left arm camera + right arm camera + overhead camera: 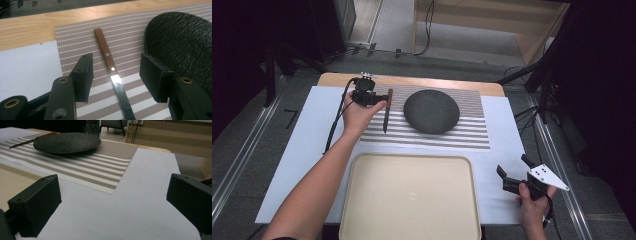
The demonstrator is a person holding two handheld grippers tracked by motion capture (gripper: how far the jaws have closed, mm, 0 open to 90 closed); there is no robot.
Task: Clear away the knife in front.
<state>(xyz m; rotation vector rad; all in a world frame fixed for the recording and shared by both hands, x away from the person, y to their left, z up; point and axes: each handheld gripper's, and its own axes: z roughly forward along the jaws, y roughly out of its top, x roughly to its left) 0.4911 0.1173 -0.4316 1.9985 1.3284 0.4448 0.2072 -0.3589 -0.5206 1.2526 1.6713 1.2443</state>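
Note:
A knife (386, 112) with a brown wooden handle and a steel blade lies on the striped placemat (462, 135), just left of a black round plate (432, 111). My left gripper (383, 102) is at the knife's handle end. In the left gripper view its jaws stand on either side of the knife (106, 52), where handle meets blade, with a gap on each side; the plate (180, 42) is close on the right. My right gripper (512, 166) rests open over the white sheet at the front right, with nothing between its jaws (112, 202). It faces the plate (67, 142) and the knife (35, 138) from afar.
A large beige tray (409, 200) sits at the front centre, its rim near my right gripper's left jaw (10, 175). A white sheet (302, 150) covers the wooden table (412, 80). Cables and dark stands surround the table on the floor.

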